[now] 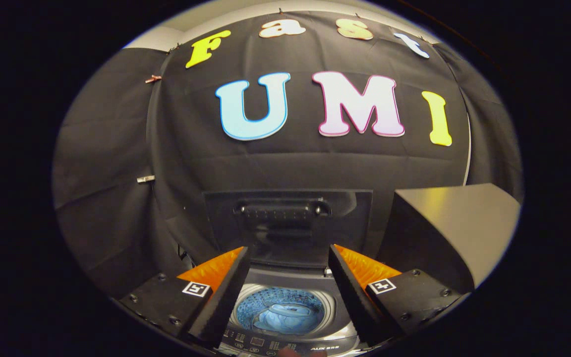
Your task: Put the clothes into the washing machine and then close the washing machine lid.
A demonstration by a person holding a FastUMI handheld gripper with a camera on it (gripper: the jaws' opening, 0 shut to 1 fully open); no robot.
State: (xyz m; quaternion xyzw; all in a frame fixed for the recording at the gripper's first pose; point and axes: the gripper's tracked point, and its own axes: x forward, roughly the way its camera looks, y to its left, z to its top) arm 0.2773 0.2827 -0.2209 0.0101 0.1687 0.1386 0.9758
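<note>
The washing machine (285, 342) stands below me with its drum open. Blue clothes (283, 313) lie inside the drum, seen between my fingers and under them. The lid (285, 223) stands upright at the back of the machine, its dark handle (283, 208) facing me. My gripper (288, 255) hovers above the drum, open, with nothing between its fingers. The fingertips reach about level with the lid's lower edge.
A dark box-like surface (444, 223) rises to the right of the machine, close to the right finger. Black cloth walls close the booth behind and to the left. The machine's control panel (275, 346) runs along its near edge.
</note>
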